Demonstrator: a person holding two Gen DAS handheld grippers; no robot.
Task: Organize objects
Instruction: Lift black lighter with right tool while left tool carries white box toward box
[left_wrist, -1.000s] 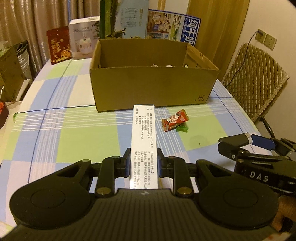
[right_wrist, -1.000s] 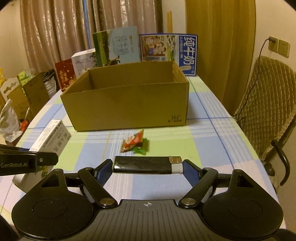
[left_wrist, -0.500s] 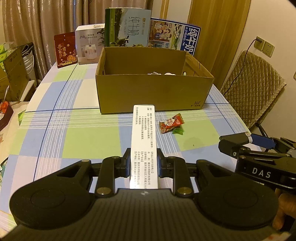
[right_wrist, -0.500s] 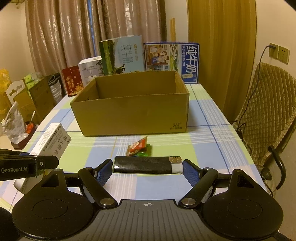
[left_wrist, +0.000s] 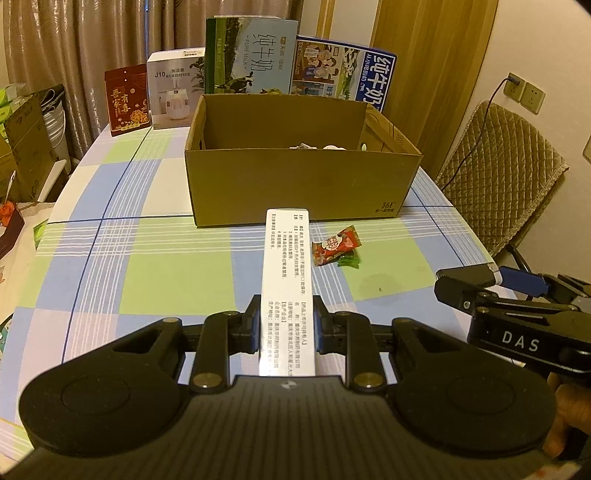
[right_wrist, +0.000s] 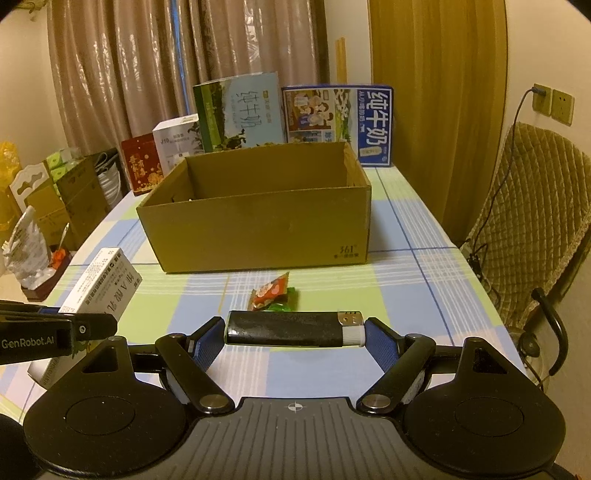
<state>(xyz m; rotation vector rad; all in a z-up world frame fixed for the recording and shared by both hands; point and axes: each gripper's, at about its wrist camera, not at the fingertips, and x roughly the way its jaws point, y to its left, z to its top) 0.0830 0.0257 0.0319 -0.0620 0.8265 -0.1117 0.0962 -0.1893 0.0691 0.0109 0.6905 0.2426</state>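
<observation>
My left gripper (left_wrist: 287, 325) is shut on a long white medicine box (left_wrist: 286, 273) that points toward the open cardboard box (left_wrist: 295, 192). My right gripper (right_wrist: 295, 334) is shut on a black lighter (right_wrist: 291, 327) held crosswise by its ends. Both grippers hover above the checked tablecloth (left_wrist: 147, 266), short of the cardboard box (right_wrist: 258, 232). A red candy wrapper (left_wrist: 335, 249) with a green one (left_wrist: 349, 261) lies on the cloth in front of the cardboard box. The right wrist view shows the candy wrapper (right_wrist: 269, 291), the medicine box (right_wrist: 99, 284) and the left gripper's finger (right_wrist: 55, 332) at left.
Milk cartons (left_wrist: 251, 59), a humidifier box (left_wrist: 173, 88) and a red box (left_wrist: 127, 98) stand behind the cardboard box. A quilted chair (left_wrist: 498, 177) is at the table's right edge. Cartons (right_wrist: 55, 199) and a figurine (right_wrist: 27, 254) sit left of the table.
Both grippers have risen and drawn back from the cardboard box, so it looks smaller and lower. Each still holds its object.
</observation>
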